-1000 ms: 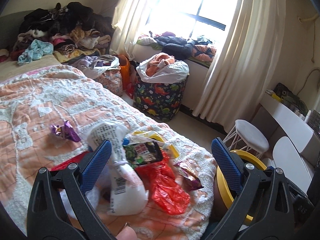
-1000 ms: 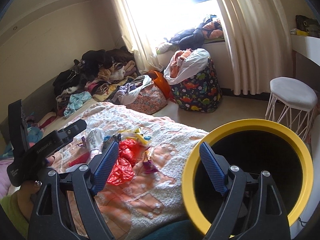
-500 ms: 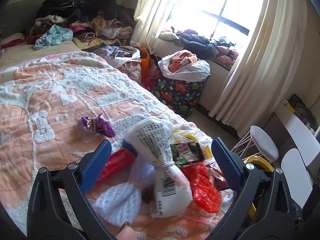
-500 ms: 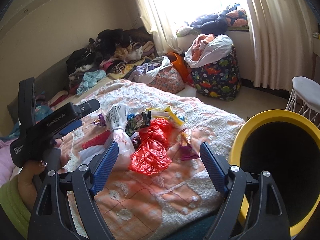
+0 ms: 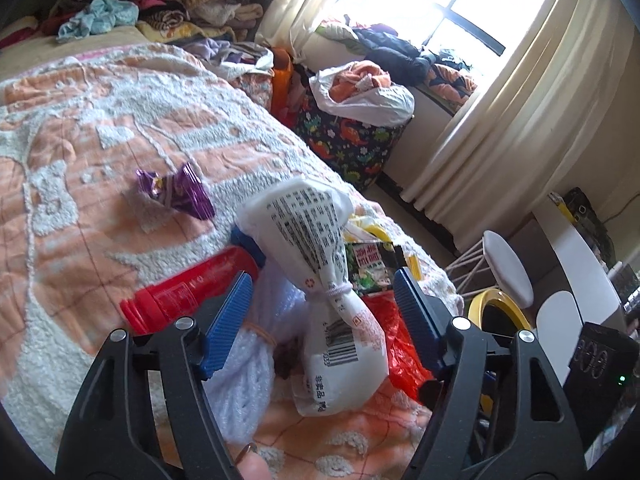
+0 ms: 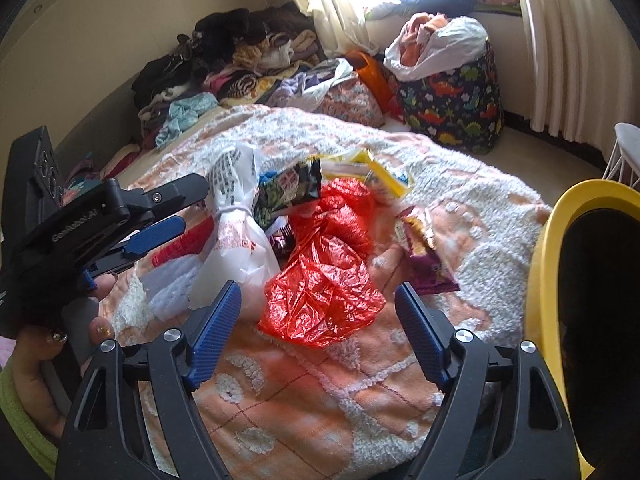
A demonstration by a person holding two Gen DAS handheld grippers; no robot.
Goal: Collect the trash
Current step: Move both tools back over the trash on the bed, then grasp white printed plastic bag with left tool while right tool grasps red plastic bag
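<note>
Trash [image 6: 320, 280] lay heaped on bed [image 6: 320, 400] beside yellow-rimmed bin [image 6: 544, 264], interior dark. Left hand-held gripper [image 5: 324, 312] narrowing around white bag [image 5: 316, 264], ungripped; right hand-held gripper [image 6: 318, 320] released.

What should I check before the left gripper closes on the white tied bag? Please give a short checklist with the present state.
1. The white tied bag lies between the left gripper's jaws, which have just been closing: ok.
2. Pads pressing on the bag: not ok, gaps show on both sides.
3. Only the bag in the grip: cannot tell; the white mesh wad and red plastic bag crowd it.
4. The yellow-rimmed bin stands beside the bed, mouth unblocked: ok.
5. The right gripper is open and holds nothing: ok.
</note>
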